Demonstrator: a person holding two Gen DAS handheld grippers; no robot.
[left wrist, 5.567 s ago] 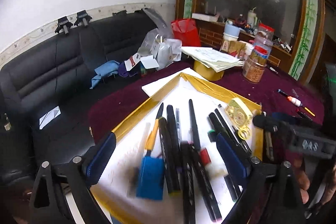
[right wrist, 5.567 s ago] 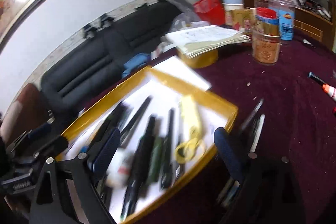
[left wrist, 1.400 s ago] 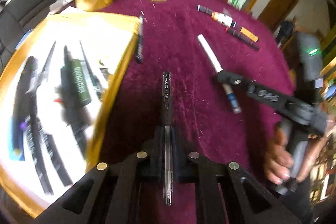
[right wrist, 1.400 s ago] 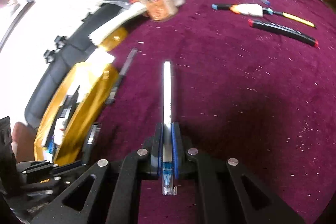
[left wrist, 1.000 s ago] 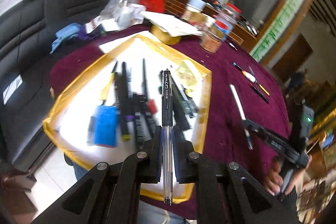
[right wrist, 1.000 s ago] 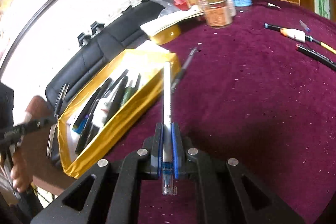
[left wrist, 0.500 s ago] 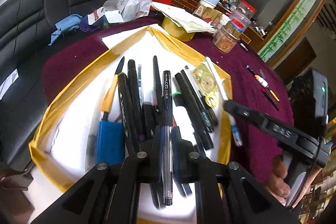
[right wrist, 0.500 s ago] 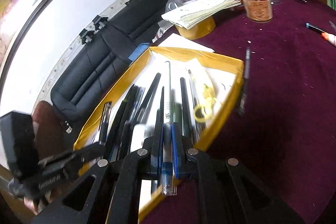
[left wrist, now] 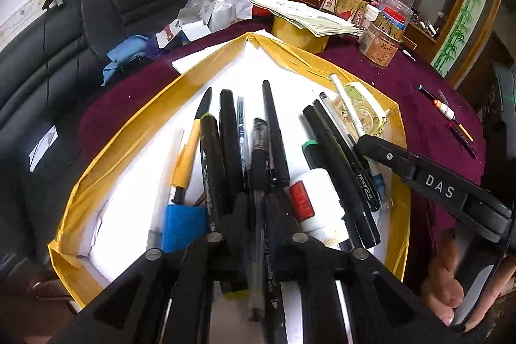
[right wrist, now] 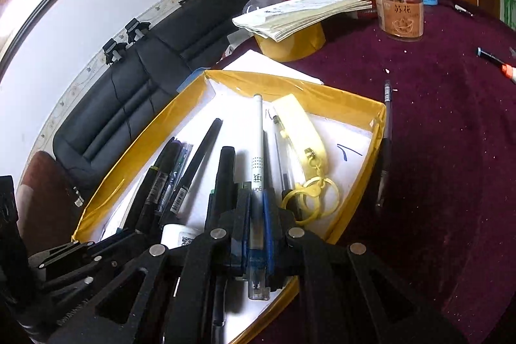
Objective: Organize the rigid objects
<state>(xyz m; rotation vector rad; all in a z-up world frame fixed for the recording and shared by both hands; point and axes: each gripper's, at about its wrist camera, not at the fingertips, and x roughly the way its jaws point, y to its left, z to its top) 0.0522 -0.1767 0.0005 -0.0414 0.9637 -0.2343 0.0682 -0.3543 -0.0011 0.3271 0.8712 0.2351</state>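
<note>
The left gripper [left wrist: 258,202] has its fingers closed tight on a black gel pen [left wrist: 259,170], whose clear barrel runs back between the jaws and whose dark cap end points forward over the pile of pens. The right gripper [right wrist: 256,208] is likewise pinched shut on a white pen [right wrist: 258,144]; its blue-tinted clear end sticks out behind the blue pads [right wrist: 267,215] and its white shaft reaches ahead, low over the contents of the tray.

Both held pens lie over the yellow-rimmed tray [left wrist: 135,124], lined white inside. Just left of the left fingers sit a black marker [left wrist: 211,163] and a yellow-barrelled pen [left wrist: 185,157], with a blue block [left wrist: 183,223] near the left finger's base. Just right of them lies a white bottle with a red label [left wrist: 311,202], then more black markers [left wrist: 335,170]. Farther ahead and to the right, a pale yellow keychain case [right wrist: 301,131] rests beside the white pen, its rings [right wrist: 311,194] close to the right finger.

Beyond the tray's right wall, a dark pen [right wrist: 385,147] lies on the maroon tablecloth [right wrist: 451,166], alongside the rim. Farther ahead stand a stack of papers [right wrist: 300,13] on a yellow tape roll [right wrist: 293,42] and a clear jar [right wrist: 400,12]. A black sofa [left wrist: 64,31] lies beyond to the left.
</note>
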